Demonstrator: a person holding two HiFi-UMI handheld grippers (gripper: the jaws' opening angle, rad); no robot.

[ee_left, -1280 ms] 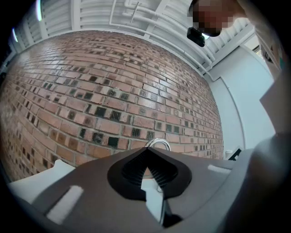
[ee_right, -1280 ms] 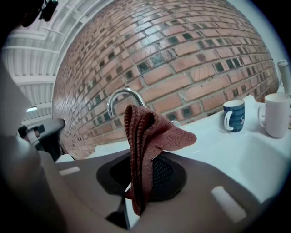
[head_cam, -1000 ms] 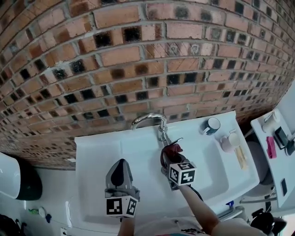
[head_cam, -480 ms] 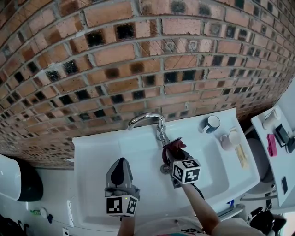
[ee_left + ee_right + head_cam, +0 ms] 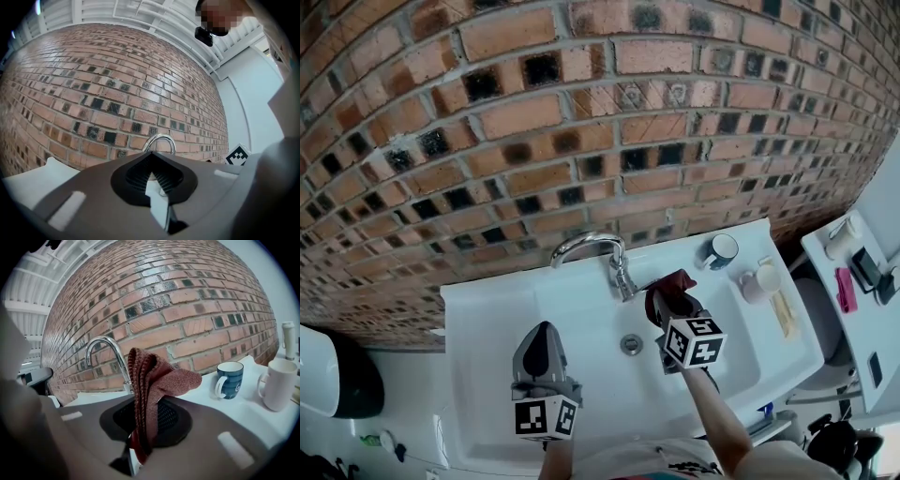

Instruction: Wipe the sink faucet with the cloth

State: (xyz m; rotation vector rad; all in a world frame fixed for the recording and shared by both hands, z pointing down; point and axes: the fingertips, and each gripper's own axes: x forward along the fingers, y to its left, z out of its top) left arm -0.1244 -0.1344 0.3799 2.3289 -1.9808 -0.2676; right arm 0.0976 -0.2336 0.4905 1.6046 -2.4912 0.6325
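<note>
A chrome arched faucet (image 5: 598, 248) rises at the back of a white sink (image 5: 581, 375) against a brick wall; it also shows as a faucet (image 5: 106, 356) in the right gripper view and a faucet (image 5: 160, 142) in the left gripper view. My right gripper (image 5: 669, 302) is shut on a dark red knitted cloth (image 5: 149, 386), just right of the faucet base, with the cloth (image 5: 673, 285) close to it. My left gripper (image 5: 545, 352) hangs shut and empty over the basin's front left.
A blue mug (image 5: 720, 249) and a white mug (image 5: 759, 280) stand on the sink's right ledge, with a pale stick-like item (image 5: 785, 314) beside them. The drain (image 5: 631, 344) lies mid-basin. A shelf (image 5: 853, 272) with small items is at the far right.
My right gripper has moved right and back with the cloth, from below the spout to beside the faucet base. The left gripper has stayed put.
</note>
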